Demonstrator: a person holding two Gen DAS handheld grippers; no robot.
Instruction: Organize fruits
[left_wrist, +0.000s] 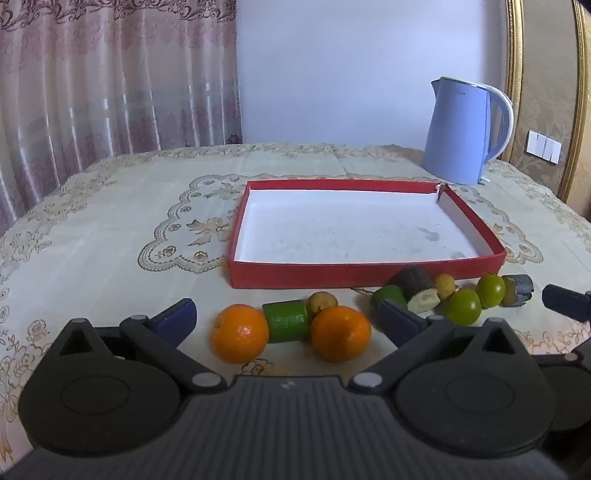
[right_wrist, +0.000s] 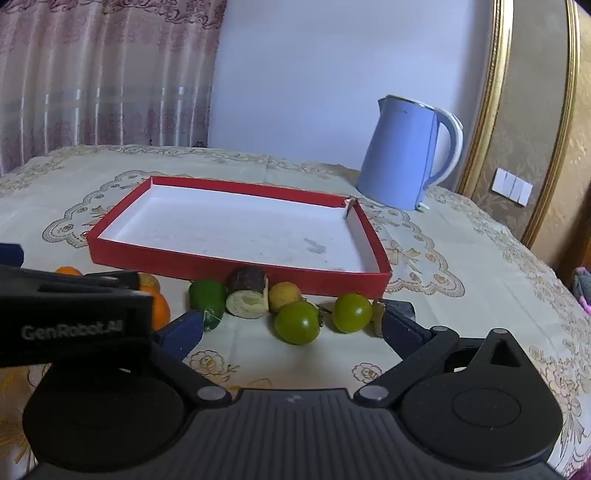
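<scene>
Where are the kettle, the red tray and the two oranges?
Blue kettle (left_wrist: 456, 136): left wrist view, body.
Red tray (left_wrist: 332, 275): left wrist view, near wall.
Left orange (left_wrist: 239, 333): left wrist view, middle.
Right orange (left_wrist: 340, 333): left wrist view, middle.

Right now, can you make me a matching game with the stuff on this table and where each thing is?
Things:
1. kettle
2. red tray
3. two oranges
4. right hand-held gripper

Places or states:
A. in front of the tray, by the left hand-held gripper
B. wide open over the green fruits
C. behind the tray's far right corner
D. holds no fruit yet

Pairs: 1-C, 2-D, 3-A, 4-B
</scene>
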